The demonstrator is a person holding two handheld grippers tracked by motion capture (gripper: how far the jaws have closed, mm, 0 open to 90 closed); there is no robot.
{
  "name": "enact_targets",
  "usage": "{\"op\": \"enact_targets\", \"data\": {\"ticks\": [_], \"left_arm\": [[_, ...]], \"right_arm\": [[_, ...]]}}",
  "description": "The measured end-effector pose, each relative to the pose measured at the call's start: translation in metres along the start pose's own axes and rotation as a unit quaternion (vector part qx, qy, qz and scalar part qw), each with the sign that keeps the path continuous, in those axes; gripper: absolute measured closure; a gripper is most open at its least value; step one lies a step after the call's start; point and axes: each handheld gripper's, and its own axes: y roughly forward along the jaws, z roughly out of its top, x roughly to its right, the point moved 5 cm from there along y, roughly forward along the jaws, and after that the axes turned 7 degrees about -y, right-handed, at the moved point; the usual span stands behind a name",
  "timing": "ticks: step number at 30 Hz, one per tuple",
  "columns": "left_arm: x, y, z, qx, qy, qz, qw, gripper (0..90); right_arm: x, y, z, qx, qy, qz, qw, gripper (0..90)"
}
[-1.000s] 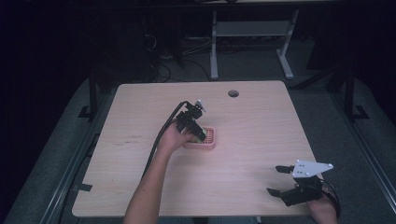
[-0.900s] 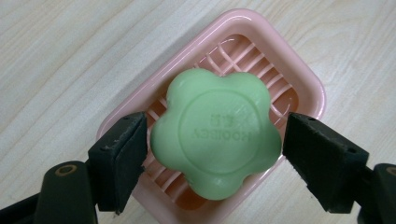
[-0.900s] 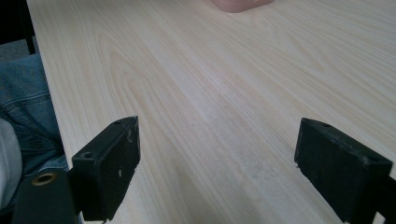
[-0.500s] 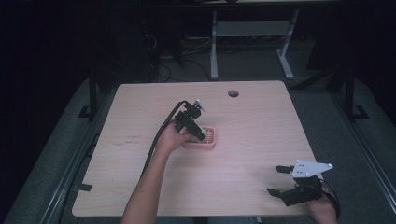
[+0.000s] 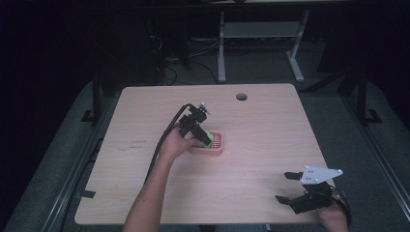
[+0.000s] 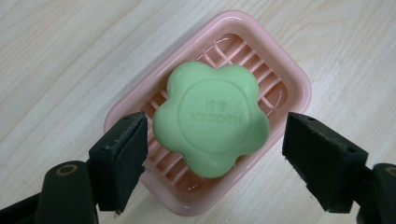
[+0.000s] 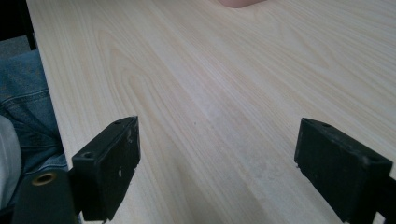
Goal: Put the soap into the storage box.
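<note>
A green flower-shaped soap point(image 6: 211, 118) lies in a pink slatted soap dish point(image 6: 287, 84) on the wooden table. My left gripper point(image 6: 212, 151) hangs over the dish with its jaws open on either side of the soap, apart from it. In the high view that left gripper point(image 5: 207, 136) covers the dish's left half point(image 5: 217, 143) near the table's middle, with a sliver of the soap point(image 5: 206, 133) showing. My right gripper point(image 5: 287, 187) rests open near the front right edge, nothing between its jaws. In the right gripper view the right gripper point(image 7: 215, 175) faces bare wood.
A round cable hole point(image 5: 241, 96) sits near the table's far edge. The dish's pink edge point(image 7: 240, 3) shows at the top of the right gripper view, and a person's jeans point(image 7: 25, 98) lie beyond the table edge. A desk frame point(image 5: 261, 31) stands behind the table.
The left gripper has shifted slightly over the soap dish. The right gripper has stayed where it was.
</note>
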Motion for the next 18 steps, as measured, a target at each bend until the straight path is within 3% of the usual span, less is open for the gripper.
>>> {"op": "enact_targets", "data": {"ticks": [18], "left_arm": [[0.002, -0.006, -0.017, 0.016, -0.005, 0.001, 0.9999, 22.2]], "right_arm": [[-0.001, 0.003, -0.002, -0.007, 0.004, 0.002, 1.0, 13.8]]}}
